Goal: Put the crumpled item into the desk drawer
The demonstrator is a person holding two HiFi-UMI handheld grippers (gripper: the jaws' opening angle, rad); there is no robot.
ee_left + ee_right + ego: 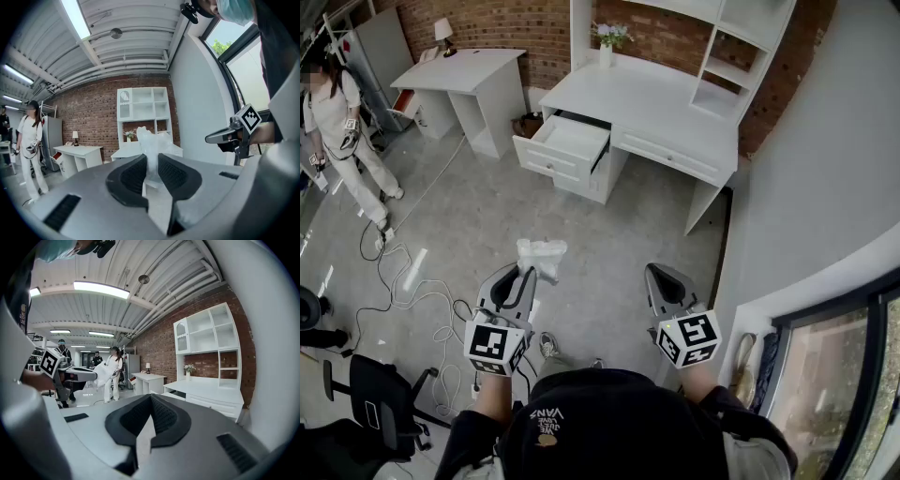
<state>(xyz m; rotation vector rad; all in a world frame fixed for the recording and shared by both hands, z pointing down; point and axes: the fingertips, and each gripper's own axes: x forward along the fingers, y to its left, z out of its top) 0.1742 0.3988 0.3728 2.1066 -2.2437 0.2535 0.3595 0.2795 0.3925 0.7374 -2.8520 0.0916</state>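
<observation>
1. Left gripper [151, 164] clamped on the crumpled white item [153, 140], which sticks out past the jaw tips
2. Right gripper [150, 399] jaws together, empty
3. Both held over the floor [487, 216], well apart from the white desk [661, 103]
4. Drawer [572, 142] pulled out at the desk's left end, item not in it yet
5. Person [337, 112] standing far left near a smaller desk [473, 70]

The crumpled item [542, 255] is thin, crinkly and white, the desk [656, 98] smooth matt white paint, the wall [497, 23] rough red brick, the floor [478, 225] smooth grey.
</observation>
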